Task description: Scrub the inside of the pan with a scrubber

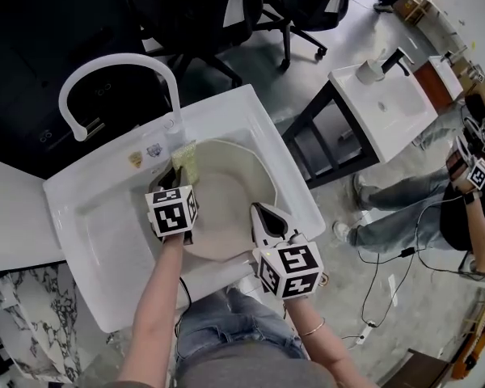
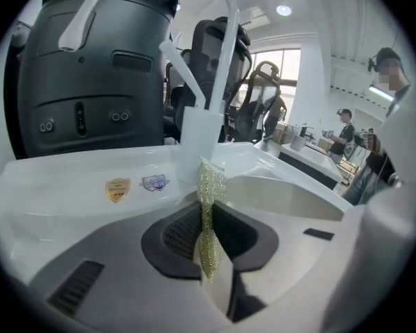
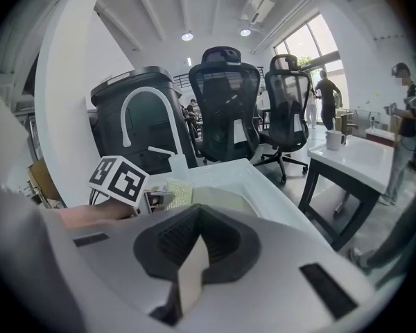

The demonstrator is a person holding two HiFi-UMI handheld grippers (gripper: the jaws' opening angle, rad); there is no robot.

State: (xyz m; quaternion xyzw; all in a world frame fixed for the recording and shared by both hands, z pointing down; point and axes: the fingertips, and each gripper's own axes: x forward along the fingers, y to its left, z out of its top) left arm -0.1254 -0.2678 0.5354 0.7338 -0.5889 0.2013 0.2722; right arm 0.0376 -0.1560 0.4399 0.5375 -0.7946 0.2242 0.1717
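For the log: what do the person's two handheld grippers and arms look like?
The left gripper and right gripper have white plastic shells with dark ribbed jaw pads; each carries a white cube printed with black square markers. The forearms are bare, no sleeves showing; a thin bracelet circles the right wrist. The person wears blue jeans.

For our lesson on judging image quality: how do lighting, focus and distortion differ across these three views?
Head view: even light, sharp, soft shadows in the sink, little glare on the pan. Left gripper view: strong fisheye bend, dark corners, window blown out, scrubber sharp but near jaws soft. Right gripper view: same bend and dark corners, ceiling lamps flare, foreground blurred.
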